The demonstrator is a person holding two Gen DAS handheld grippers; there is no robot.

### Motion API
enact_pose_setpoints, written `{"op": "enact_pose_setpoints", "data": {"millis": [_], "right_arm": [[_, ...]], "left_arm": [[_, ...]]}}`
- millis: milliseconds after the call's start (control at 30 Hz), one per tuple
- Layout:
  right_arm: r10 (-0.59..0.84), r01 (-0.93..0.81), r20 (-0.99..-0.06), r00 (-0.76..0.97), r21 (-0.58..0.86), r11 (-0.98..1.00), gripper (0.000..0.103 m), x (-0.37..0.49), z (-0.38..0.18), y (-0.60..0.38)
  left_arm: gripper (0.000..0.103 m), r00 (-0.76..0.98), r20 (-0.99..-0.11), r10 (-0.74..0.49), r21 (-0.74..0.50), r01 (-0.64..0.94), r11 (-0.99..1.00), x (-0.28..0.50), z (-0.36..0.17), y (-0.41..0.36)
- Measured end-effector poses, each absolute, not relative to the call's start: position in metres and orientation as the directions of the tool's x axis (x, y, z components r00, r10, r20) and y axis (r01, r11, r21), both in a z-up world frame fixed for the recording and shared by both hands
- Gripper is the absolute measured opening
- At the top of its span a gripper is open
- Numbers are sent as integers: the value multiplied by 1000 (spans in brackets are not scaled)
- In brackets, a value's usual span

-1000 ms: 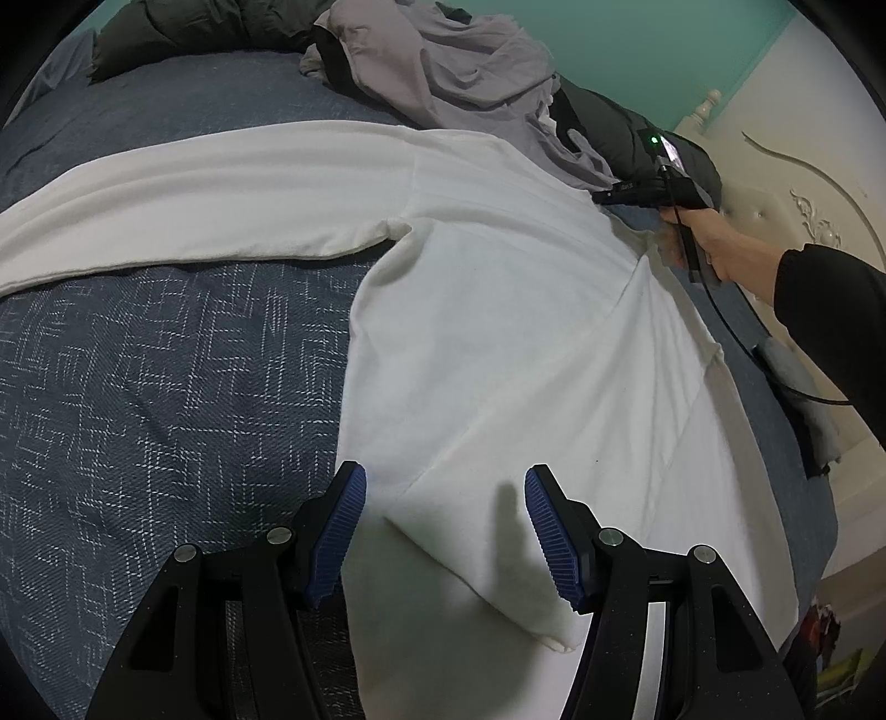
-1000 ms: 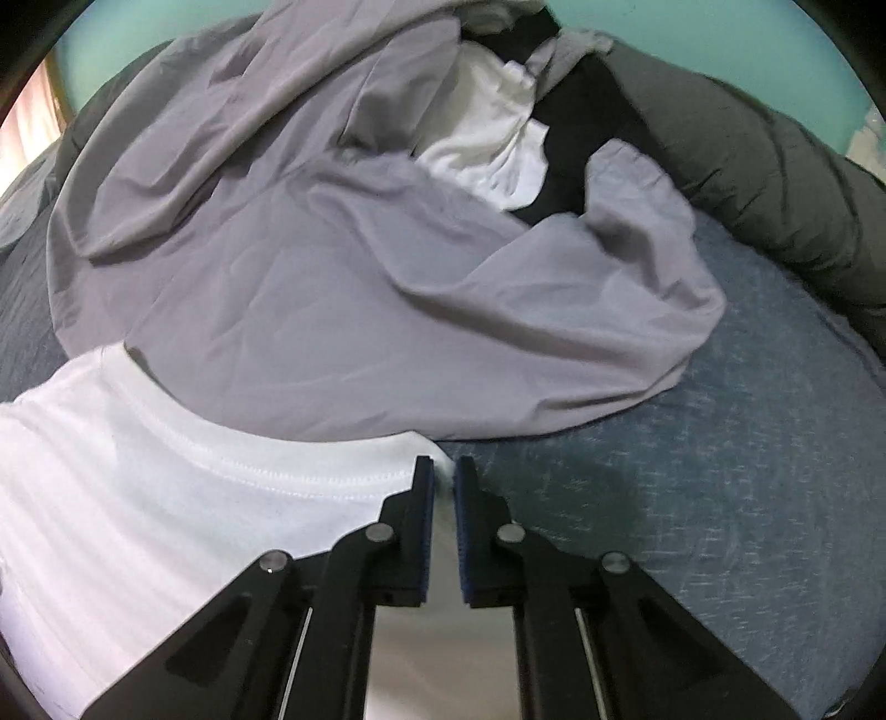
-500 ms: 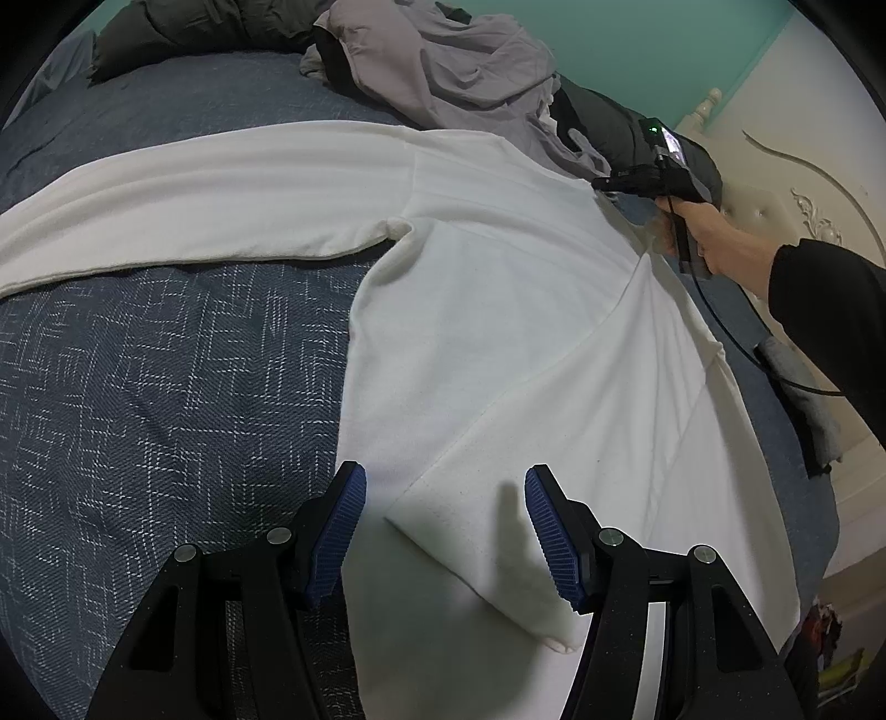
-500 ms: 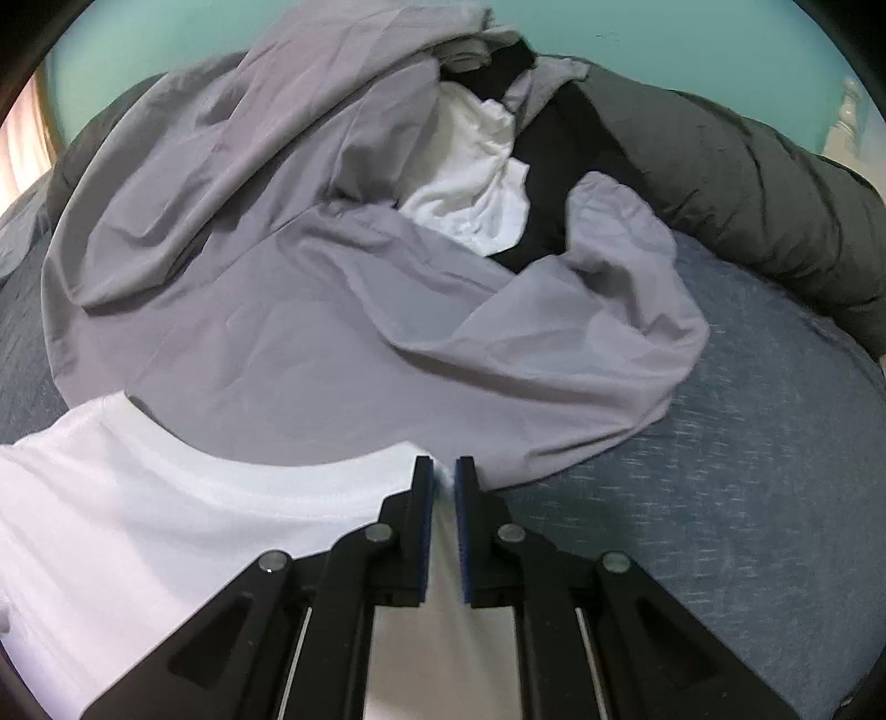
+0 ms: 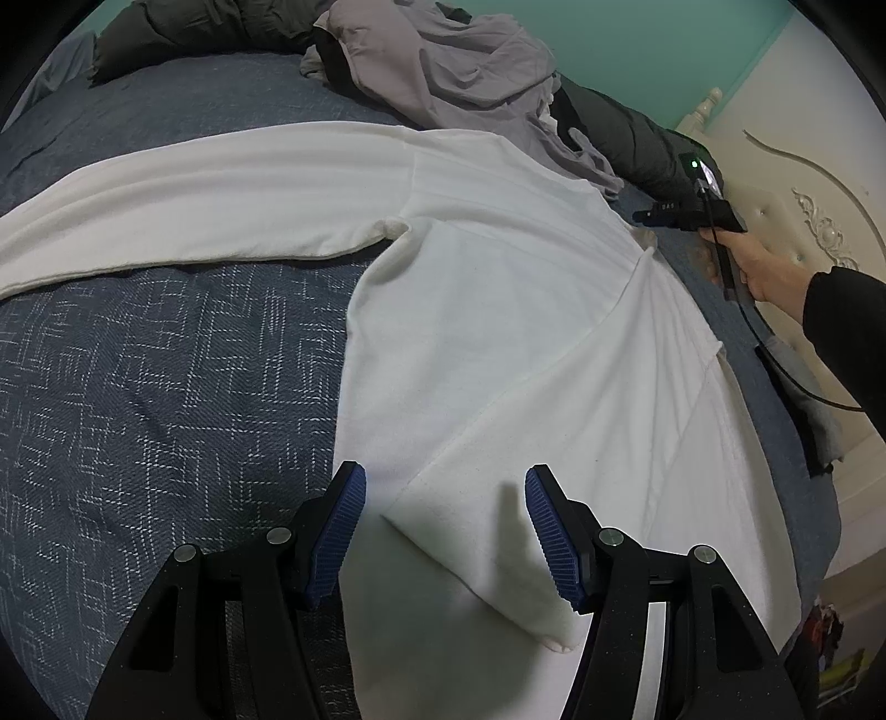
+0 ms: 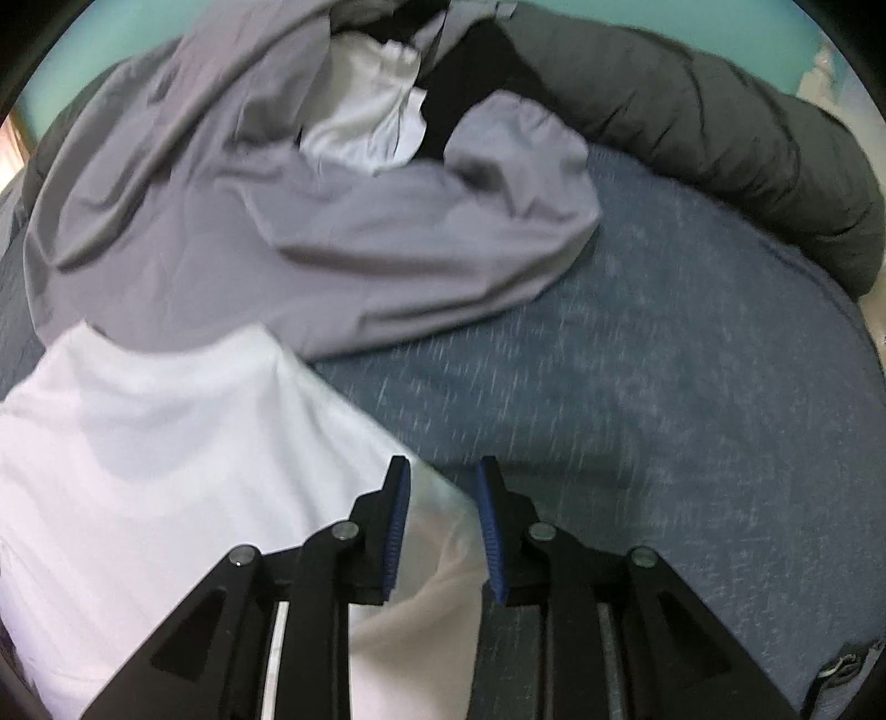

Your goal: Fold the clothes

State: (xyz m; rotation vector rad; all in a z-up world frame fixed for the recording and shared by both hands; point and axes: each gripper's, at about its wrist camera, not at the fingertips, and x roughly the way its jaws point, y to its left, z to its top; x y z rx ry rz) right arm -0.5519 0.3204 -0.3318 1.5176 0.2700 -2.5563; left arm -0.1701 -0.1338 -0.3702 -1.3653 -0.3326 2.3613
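Blue bedspread (image 5: 166,387), teal wall (image 5: 637,50), cream headboard (image 5: 786,183).

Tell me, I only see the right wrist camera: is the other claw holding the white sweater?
Observer: No. The left claw is open, hovering over a folded sleeve laid across the white sweater.
Operator: Where's the other sleeve?
Observer: The other sleeve lies stretched flat, out to the left on the blue bedspread.
Operator: Who holds my claw?
Observer: A hand in a black cuff holds the right claw by the sweater's shoulder corner.
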Motion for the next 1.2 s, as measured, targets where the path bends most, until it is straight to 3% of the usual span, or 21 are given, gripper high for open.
{"op": "enact_pose_setpoints", "data": {"millis": [100,133,233,467,533,600,667,767,800,867,933,1200], "right_arm": [[-34,224,-880,-473,-83,-971,20,-550,-335,319],[-31,223,-881,-473,-85,-971,9,-550,-337,318],[-24,222,-882,-472,-93,-971,1,-548,-340,316],[24,165,-853,-521,-128,-978,0,-544,-333,323],[-19,186,-848,-529,-95,-978,0,-544,-331,323],[-54,210,-854,-517,-66,-976,7,-544,-330,322],[-72,238,-860,-505,-59,-969,44,-541,-329,320],[-40,257,-883,-468,-93,-962,45,-539,-337,315],[-19,263,-889,-457,-114,-958,44,-539,-341,314],[-18,274,-898,-440,-115,-955,20,-537,-347,314],[-19,268,-896,-444,-113,-957,12,-537,-348,315],[-56,142,-863,-502,-19,-990,9,-533,-339,335]], "left_arm": [[65,-447,-775,447,-392,-214,-895,-170,-372,-132],[65,-447,-775,448,-393,-214,-894,-171,-372,-132],[65,-446,-775,448,-393,-215,-894,-172,-373,-129],[65,-444,-774,450,-394,-218,-893,-169,-375,-133],[65,-444,-774,451,-395,-219,-892,-169,-375,-134],[65,-444,-773,452,-397,-218,-892,-168,-375,-134],[65,-445,-773,452,-396,-218,-892,-168,-375,-133],[65,-446,-773,451,-395,-218,-892,-170,-376,-131],[65,-446,-773,451,-395,-217,-893,-171,-376,-130],[65,-446,-774,450,-394,-218,-893,-172,-376,-128],[65,-445,-773,452,-396,-217,-892,-174,-376,-127],[65,-444,-774,452,-396,-217,-892,-174,-377,-128]]}}
